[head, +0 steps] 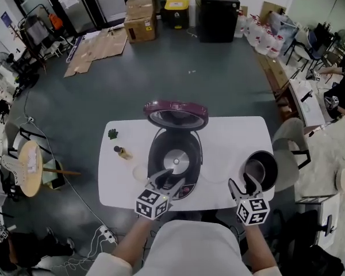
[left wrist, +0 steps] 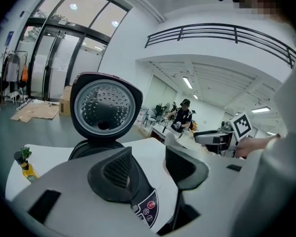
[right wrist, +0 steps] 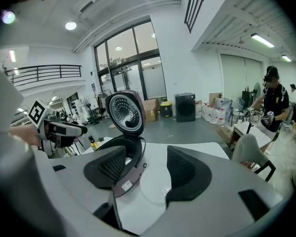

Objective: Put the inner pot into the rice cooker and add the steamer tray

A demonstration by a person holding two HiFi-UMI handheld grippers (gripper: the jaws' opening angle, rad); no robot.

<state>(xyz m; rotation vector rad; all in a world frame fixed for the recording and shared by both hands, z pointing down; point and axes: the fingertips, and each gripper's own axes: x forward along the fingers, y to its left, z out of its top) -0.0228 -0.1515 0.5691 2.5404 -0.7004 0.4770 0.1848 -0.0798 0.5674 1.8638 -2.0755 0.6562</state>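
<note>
Inner pot [head: 261, 169] just beyond right gripper [head: 245, 188], jaws parted, empty; left gripper [head: 167, 180] likewise.

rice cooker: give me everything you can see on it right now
The rice cooker has a dark maroon body and stands centred on the white table. Its hinged lid is up at the far side, showing a silver perforated inner plate. The cavity is empty, the shiny heating plate bare. A button panel faces the person.

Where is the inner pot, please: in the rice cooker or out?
Out. The inner pot stands on the table beside the open rice cooker, whose well shows its bare heating plate.
</note>
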